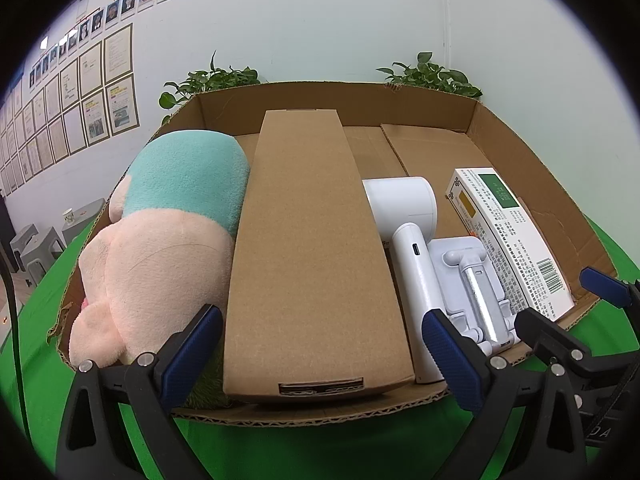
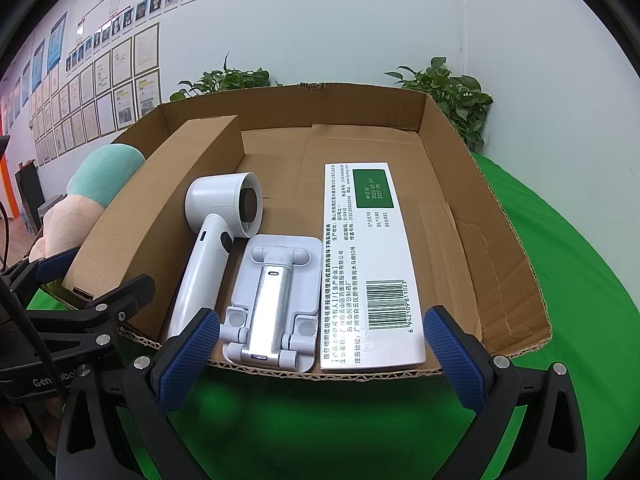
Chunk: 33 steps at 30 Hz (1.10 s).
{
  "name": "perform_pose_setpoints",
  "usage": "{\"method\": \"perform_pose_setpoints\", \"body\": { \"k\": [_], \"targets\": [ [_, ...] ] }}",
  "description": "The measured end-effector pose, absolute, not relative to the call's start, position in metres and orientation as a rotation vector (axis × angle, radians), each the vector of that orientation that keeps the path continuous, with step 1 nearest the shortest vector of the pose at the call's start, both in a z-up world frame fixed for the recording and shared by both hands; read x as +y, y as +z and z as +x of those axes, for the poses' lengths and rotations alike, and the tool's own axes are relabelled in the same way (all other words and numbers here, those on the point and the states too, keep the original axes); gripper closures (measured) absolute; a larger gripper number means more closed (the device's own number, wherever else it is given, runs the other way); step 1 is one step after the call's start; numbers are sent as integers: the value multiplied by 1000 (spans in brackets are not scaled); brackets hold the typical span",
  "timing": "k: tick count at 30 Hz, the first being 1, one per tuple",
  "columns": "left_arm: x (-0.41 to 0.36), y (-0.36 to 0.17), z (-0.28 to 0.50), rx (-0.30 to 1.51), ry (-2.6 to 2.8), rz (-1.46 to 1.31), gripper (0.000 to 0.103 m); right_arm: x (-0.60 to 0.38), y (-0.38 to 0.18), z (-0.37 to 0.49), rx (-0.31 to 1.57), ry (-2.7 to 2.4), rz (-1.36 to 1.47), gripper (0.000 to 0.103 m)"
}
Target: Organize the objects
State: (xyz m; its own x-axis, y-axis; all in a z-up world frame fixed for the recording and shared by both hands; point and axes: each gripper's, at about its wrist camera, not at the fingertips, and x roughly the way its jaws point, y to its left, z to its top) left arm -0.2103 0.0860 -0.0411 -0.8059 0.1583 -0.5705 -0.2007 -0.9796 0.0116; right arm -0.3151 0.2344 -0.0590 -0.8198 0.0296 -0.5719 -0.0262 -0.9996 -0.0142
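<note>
Both hand-held grippers, left (image 1: 320,360) and right (image 2: 320,356), are spread and empty. Your medicine box (image 2: 368,264) looks light and stiff; pinch its long sides.

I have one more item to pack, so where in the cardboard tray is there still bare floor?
The far half of the cardboard tray is bare, beyond the hair dryer and the medicine box, up to the back wall. A narrower bare strip runs between the medicine box and the right wall. The near half is crowded: plush toy, long carton, hair dryer, phone stand and medicine box lie side by side.
</note>
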Motion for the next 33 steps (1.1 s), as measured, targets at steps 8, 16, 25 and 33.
{"method": "perform_pose_setpoints", "body": {
  "k": [8,16,25,33],
  "targets": [
    [88,-41,-211,116,2817,-888,3,234,-59,-315,-9,2969,-933,0],
    [86,-41,-210,101,2812,-883,3,234,-59,-315,-8,2969,-933,0],
    [86,-42,-211,95,2806,-885,3,234,-59,-315,-8,2969,-933,0],
    [88,-42,-212,111,2811,-892,3,234,-59,-314,-8,2969,-933,0]
  ]
}}
